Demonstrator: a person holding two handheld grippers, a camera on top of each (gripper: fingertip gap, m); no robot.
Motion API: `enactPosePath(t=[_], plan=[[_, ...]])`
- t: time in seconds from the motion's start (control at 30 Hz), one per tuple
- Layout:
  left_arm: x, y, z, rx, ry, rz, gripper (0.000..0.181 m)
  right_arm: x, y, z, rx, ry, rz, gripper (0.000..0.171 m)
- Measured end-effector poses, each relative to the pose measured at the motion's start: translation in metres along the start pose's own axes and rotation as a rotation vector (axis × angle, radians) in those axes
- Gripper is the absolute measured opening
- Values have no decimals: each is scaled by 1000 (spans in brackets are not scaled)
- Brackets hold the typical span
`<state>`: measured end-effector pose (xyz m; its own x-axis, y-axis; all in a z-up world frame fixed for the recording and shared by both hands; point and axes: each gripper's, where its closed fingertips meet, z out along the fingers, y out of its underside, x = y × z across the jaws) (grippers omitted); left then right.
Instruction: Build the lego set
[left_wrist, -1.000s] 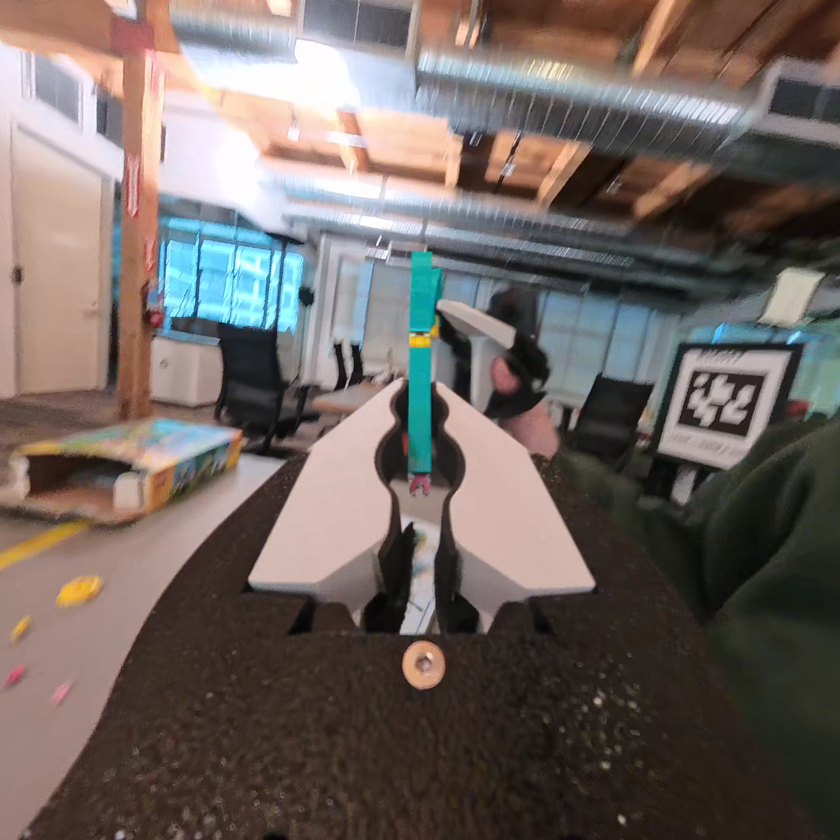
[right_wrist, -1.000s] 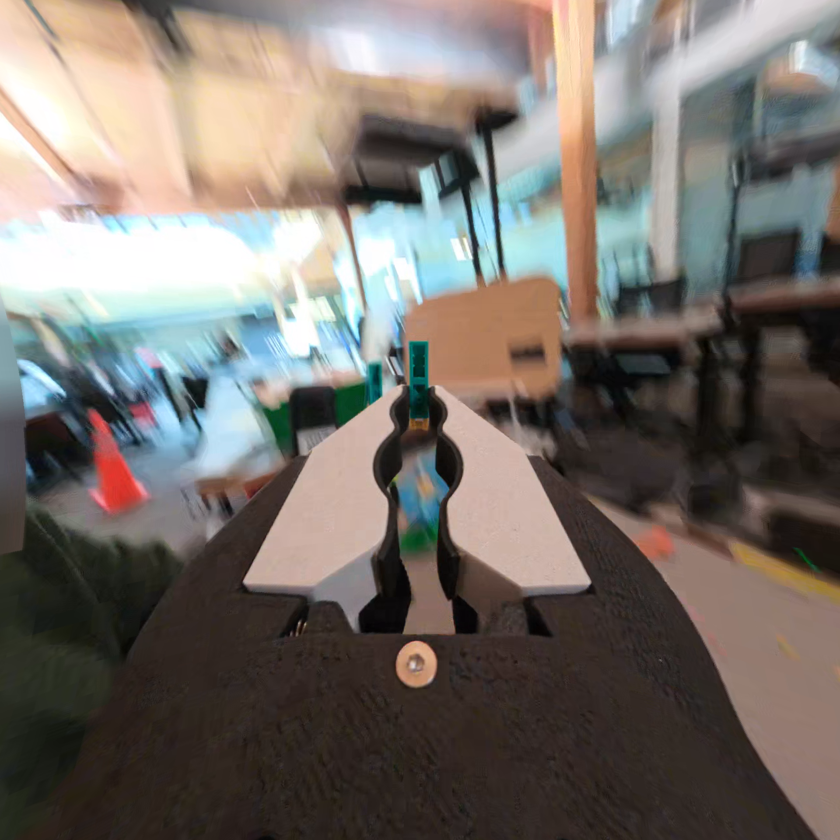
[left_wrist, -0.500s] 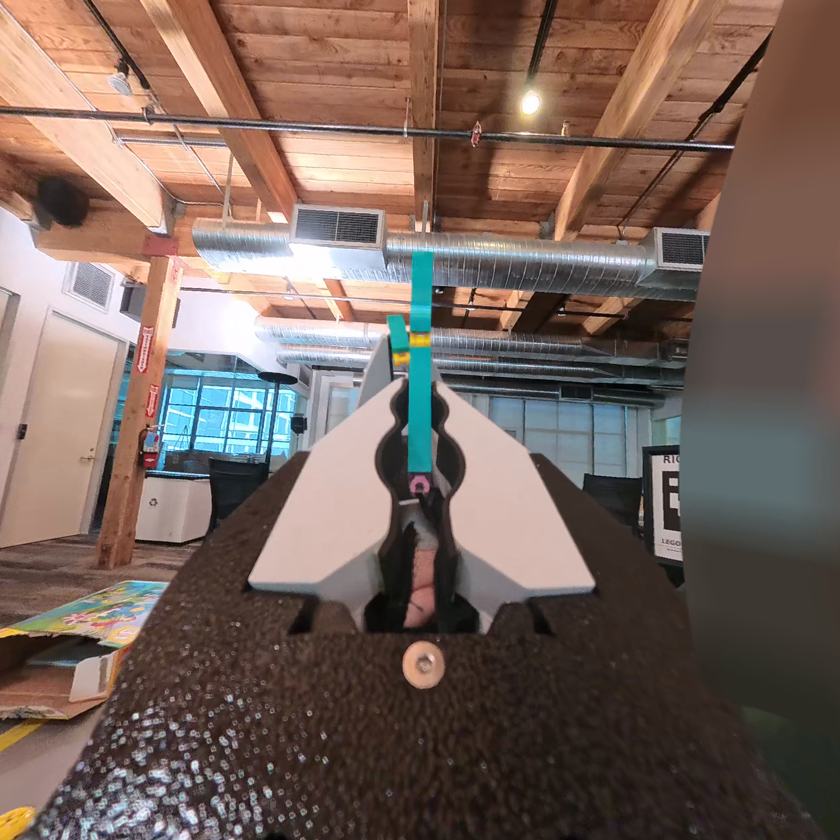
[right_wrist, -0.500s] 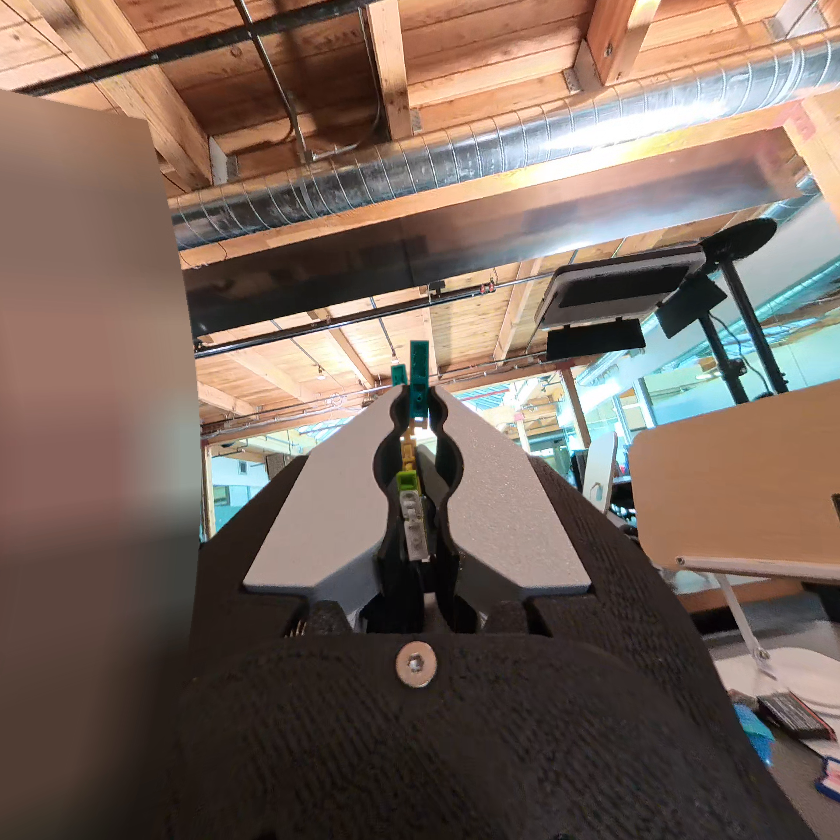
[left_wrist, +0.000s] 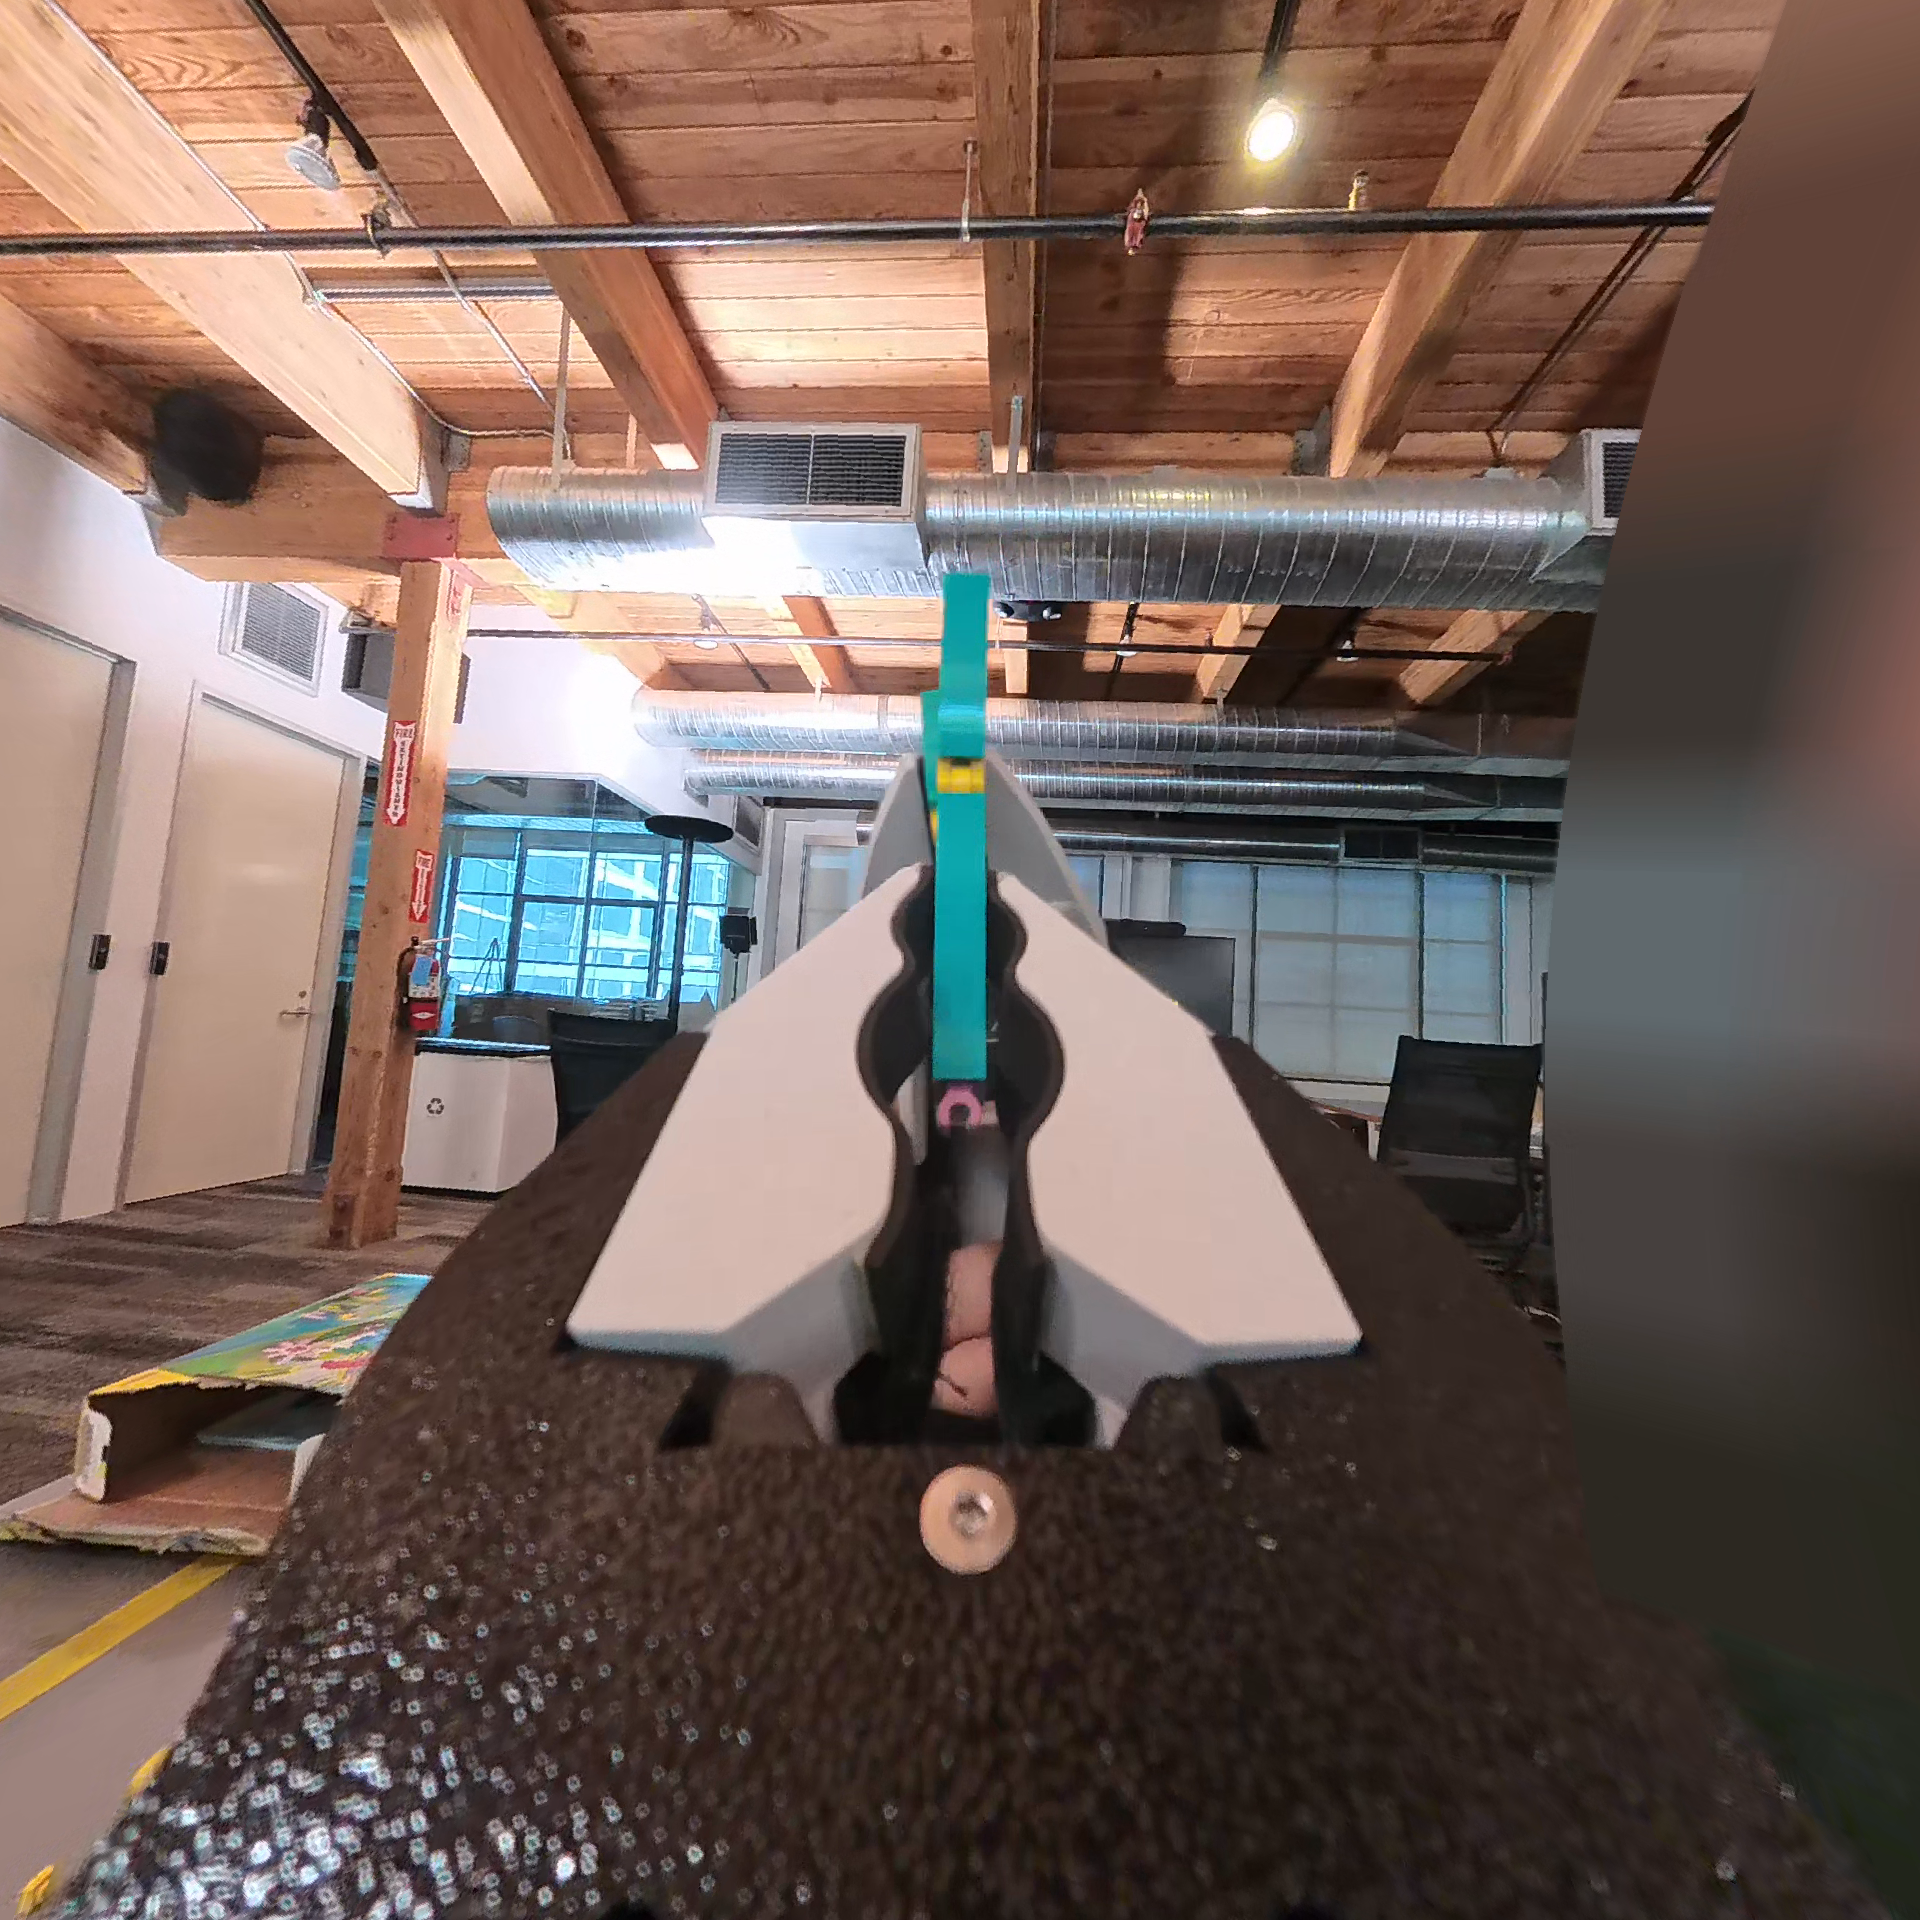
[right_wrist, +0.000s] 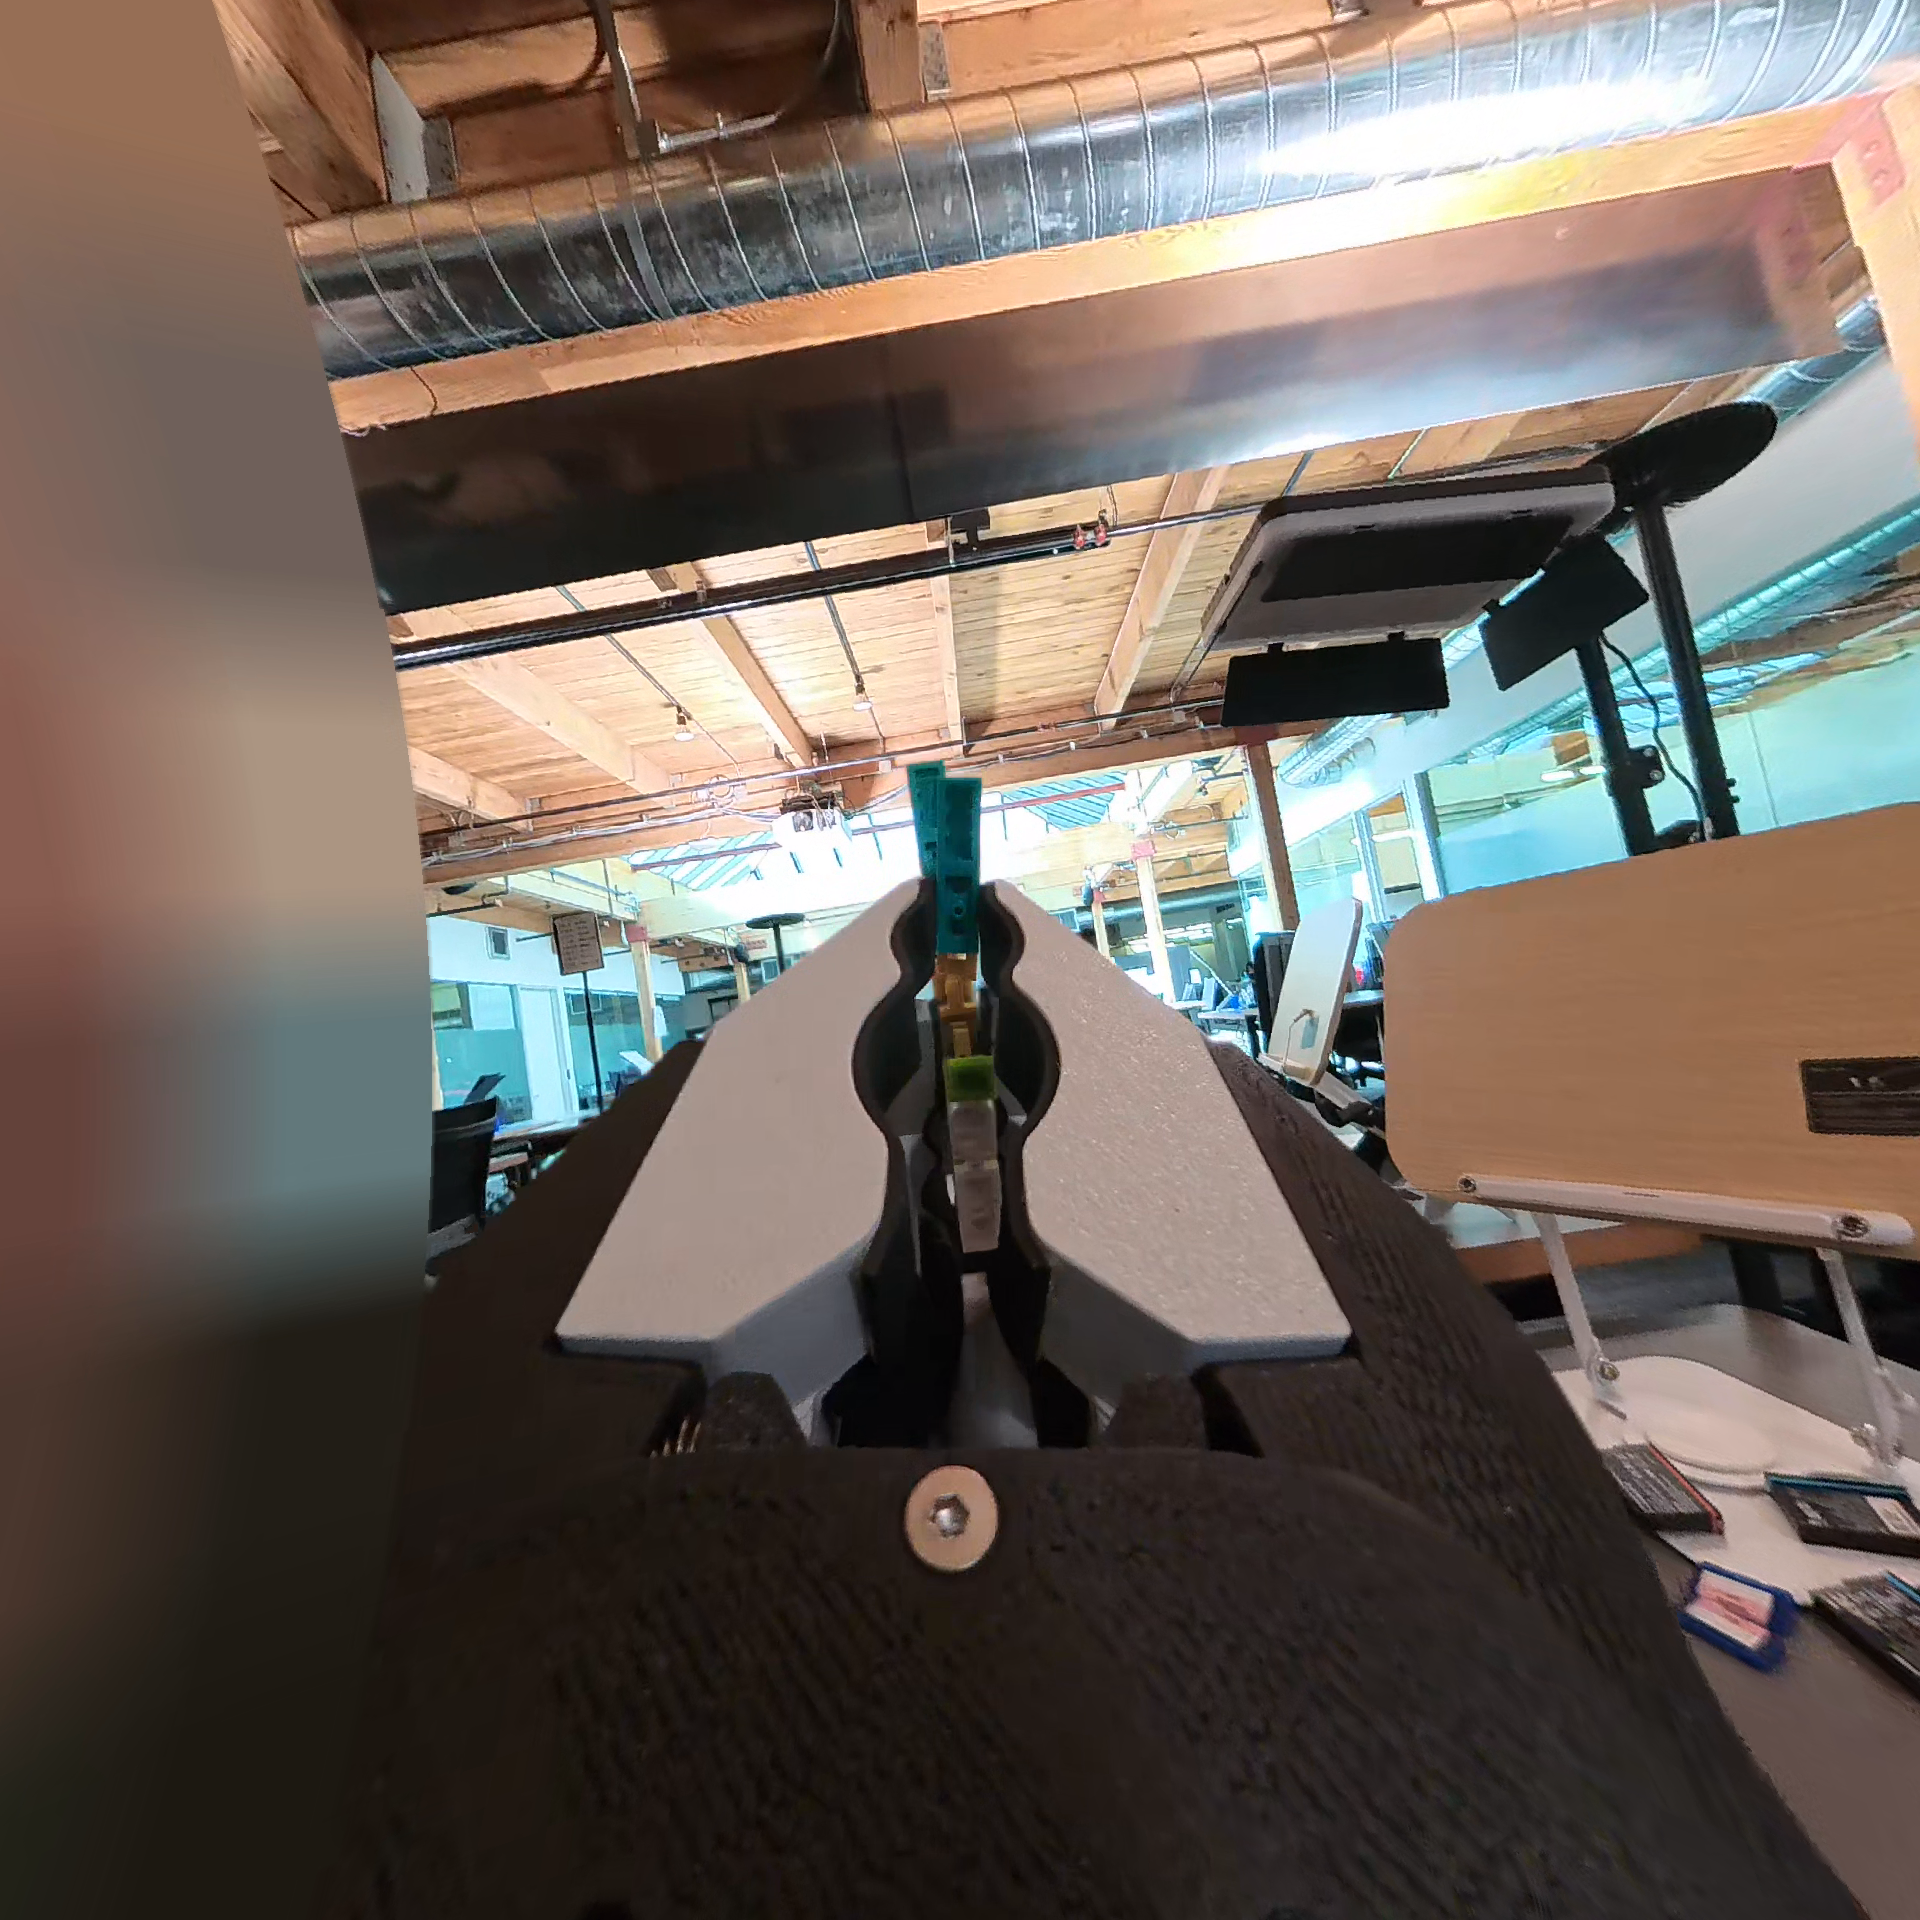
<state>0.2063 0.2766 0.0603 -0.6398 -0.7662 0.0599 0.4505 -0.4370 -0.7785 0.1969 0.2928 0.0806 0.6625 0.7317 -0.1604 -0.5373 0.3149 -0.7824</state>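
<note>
Both grippers point up toward the ceiling and meet tip to tip. My left gripper is shut on a long teal lego plate that stands upright, with a yellow piece near its top and a pink clip at its lower end. The right gripper's white fingers show just behind it. My right gripper is shut on a small lego assembly: teal pieces stick out past the tips, and tan, lime green and clear pieces sit between the jaws.
An open colourful lego box lies on the grey table at lower left, beside a yellow line. A wooden board on a stand and small boxes and cards are on the table at right. My two grippers' fingertips are within a few centimetres of each other.
Both grippers have tilted up from table level toward the ceiling and come together. The two teal parts now overlap at the tips. Both stay shut on their pieces.
</note>
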Motion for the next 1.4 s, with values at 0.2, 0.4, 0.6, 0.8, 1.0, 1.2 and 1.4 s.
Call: enactPosePath(t=[0.2, 0.4, 0.6, 0.8, 1.0, 1.2, 1.4], plan=[[-1, 4, 0, -30, 8, -18, 5, 1, 2, -3, -64, 10, -39, 7], [1, 11, 2, -83, 28, -33, 6, -1, 3, -8, -166, 27, -98, 7], [1, 20, 4, -153, 43, -49, 5, 0, 5, -16, -240, 40, -93, 7], [2, 25, 4, -202, 67, -67, 5, -1, 8, -21, -291, 37, -72, 6], [-2, 24, 3, -197, 64, -91, 6, 4, 8, -20, -279, 63, -76, 6], [-4, 23, 1, -208, 70, -91, 6, 4, -2, -24, -225, 57, -77, 7], [0, 36, 0, -306, 158, -222, 6, 9, -24, -39, -167, 114, -196, 13]])
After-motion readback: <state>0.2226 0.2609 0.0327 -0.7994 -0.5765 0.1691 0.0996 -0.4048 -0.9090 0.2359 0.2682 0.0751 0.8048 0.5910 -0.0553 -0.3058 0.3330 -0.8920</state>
